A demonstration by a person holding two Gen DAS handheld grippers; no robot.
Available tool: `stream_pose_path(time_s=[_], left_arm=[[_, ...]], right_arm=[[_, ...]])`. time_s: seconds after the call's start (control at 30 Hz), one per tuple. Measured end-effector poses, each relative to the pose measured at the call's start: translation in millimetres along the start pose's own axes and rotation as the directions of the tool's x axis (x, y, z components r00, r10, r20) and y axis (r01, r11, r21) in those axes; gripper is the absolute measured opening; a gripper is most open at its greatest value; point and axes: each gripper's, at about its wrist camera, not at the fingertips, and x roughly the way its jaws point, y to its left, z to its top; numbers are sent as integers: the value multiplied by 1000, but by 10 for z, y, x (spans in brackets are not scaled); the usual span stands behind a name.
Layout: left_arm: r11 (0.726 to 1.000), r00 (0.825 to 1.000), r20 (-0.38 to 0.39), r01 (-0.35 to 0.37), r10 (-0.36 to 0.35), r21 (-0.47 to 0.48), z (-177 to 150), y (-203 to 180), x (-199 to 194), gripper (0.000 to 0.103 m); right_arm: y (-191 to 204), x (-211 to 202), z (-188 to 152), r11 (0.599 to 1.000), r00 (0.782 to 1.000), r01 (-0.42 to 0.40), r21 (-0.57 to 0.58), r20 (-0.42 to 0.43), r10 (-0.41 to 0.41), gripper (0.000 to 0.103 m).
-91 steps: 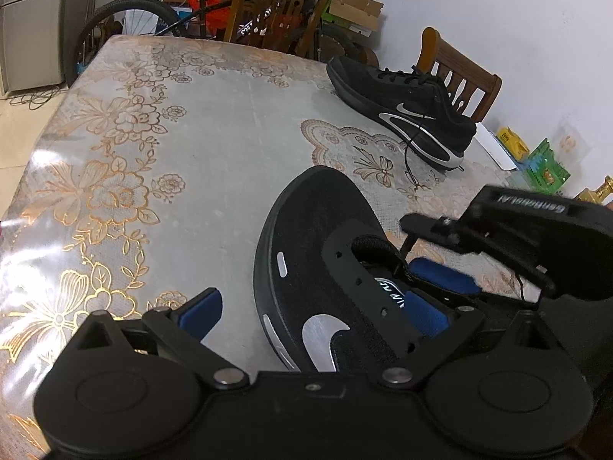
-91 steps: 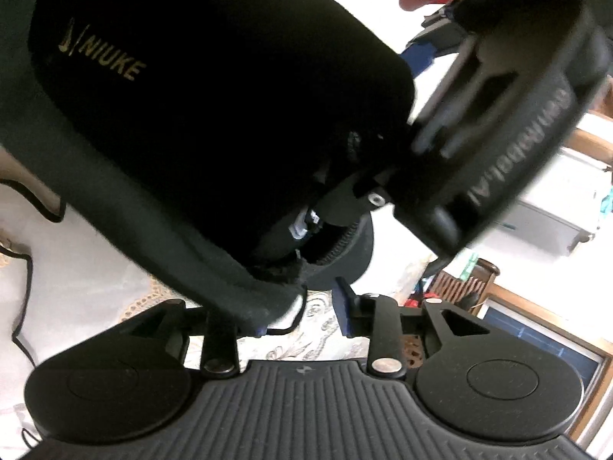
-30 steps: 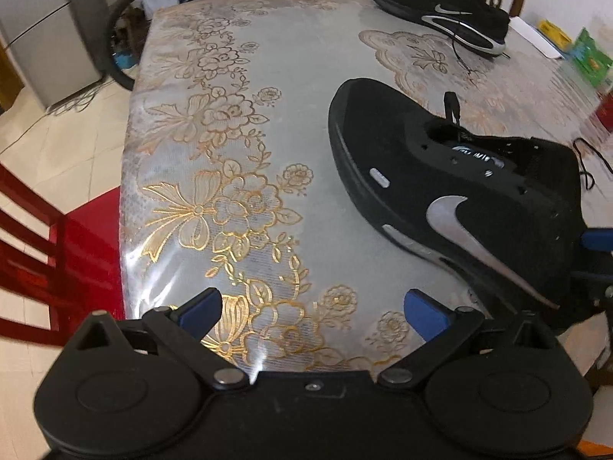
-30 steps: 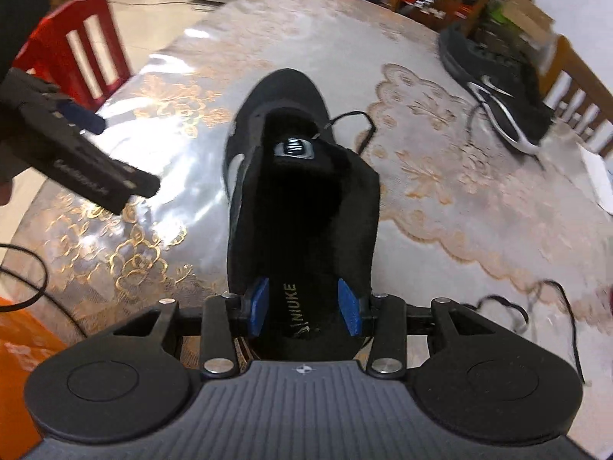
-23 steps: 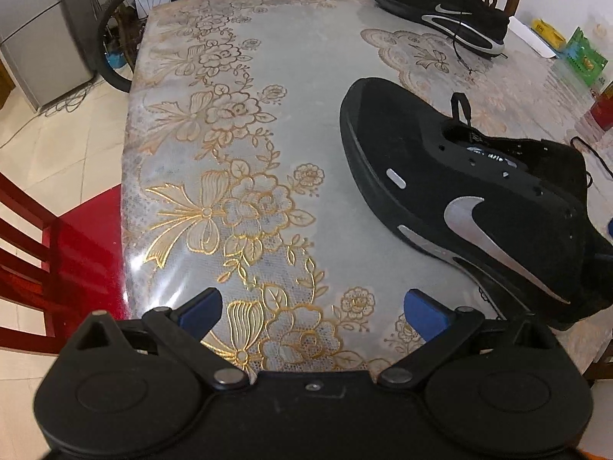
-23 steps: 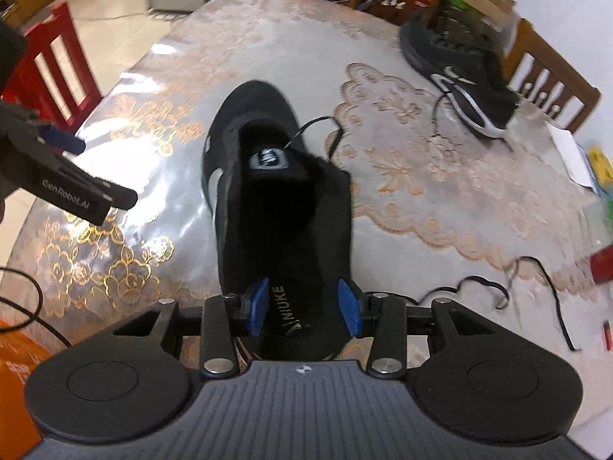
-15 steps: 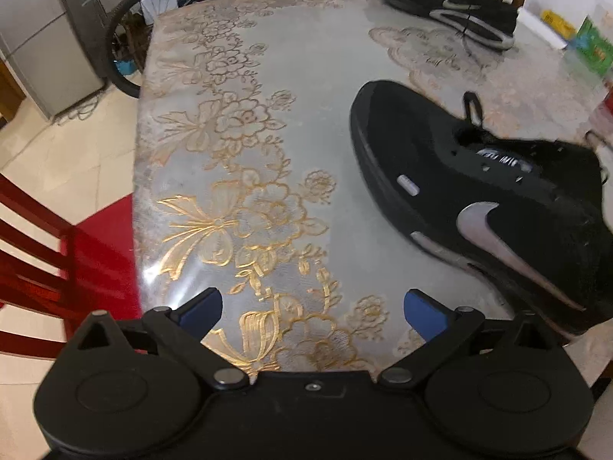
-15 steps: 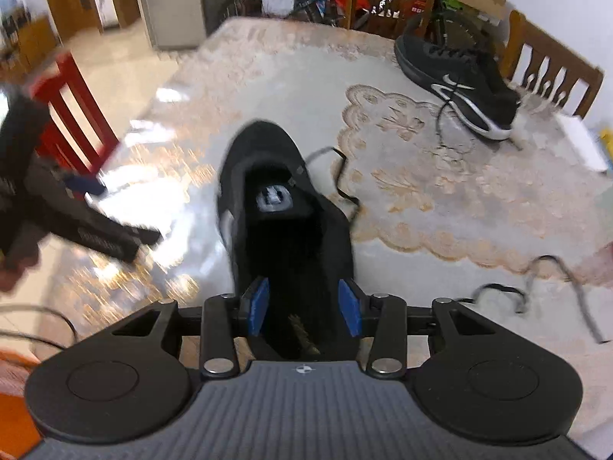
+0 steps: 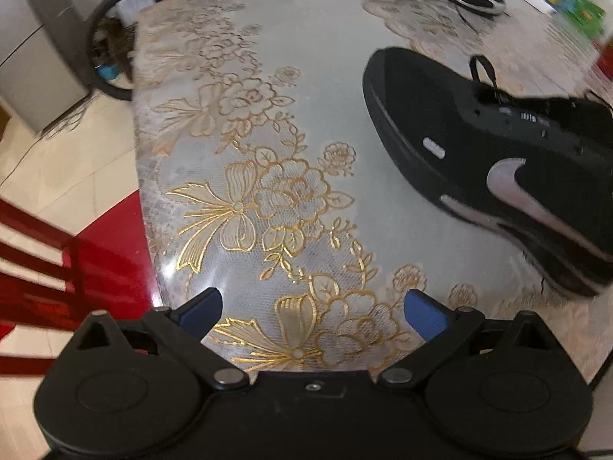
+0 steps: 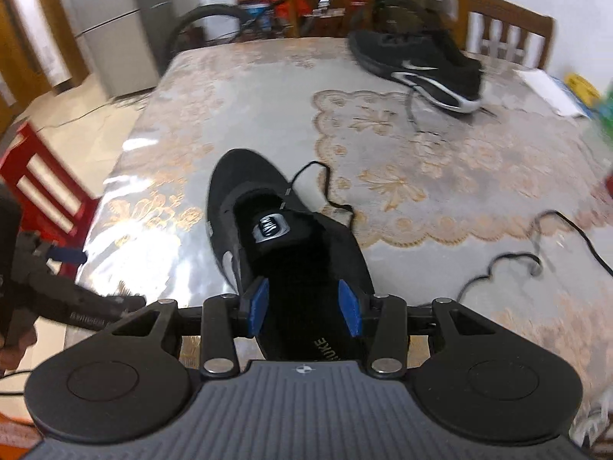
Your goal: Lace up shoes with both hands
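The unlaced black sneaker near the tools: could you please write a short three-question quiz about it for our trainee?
1. True or false: the left tool is closed on a shoelace.
2. Which part of the near black sneaker with the silver swoosh does the right tool grip? A) toe B) heel C) tongue
3. How many black sneakers lie on the table with the gold floral cloth?

Key: 1 false, since it is open with nothing between its pads; 2 B; 3 two.
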Motion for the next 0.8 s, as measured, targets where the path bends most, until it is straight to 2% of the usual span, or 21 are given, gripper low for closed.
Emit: stream_pose_path(time_s=[0.1,0.2,0.27,0.37,0.4,0.43,0.47,0.5,0.6,0.8], left_arm=[[997,999,4,47,-47,54,3,105,29,101],[992,997,39,66,-71,108,56,169,37,101],[989,995,65,72,-81,127,122,201,13,101],[985,986,111,109,-124,133,267,231,-54,101],[984,984,119,113,-130,138,323,220,-61,101],[983,982,128,118,-136,143,378,208,-67,101],[981,980,136,122,-143,150,433,194,-71,101],[979,978,142,126,-150,161,485,172,-64,101],[974,973,161,134,-165,185,621,96,-25,101],[970,959,194,178,-208,164,805,18,50,101]], right_arm=[[83,-83,-38,994,998,63,91,13,-64,44],[143,-154,-17,978,994,90,186,37,-99,44],[176,-199,41,961,992,85,263,64,-105,44],[222,-204,135,948,993,52,314,86,-83,43],[238,-157,167,950,993,54,306,82,-83,41],[253,-110,199,953,993,56,299,78,-83,34],[268,-62,232,955,994,58,292,74,-83,24],[274,-10,262,956,994,60,286,68,-82,19],[227,193,342,955,998,55,291,23,-65,18],[217,625,472,961,996,59,269,-77,-40,18]])
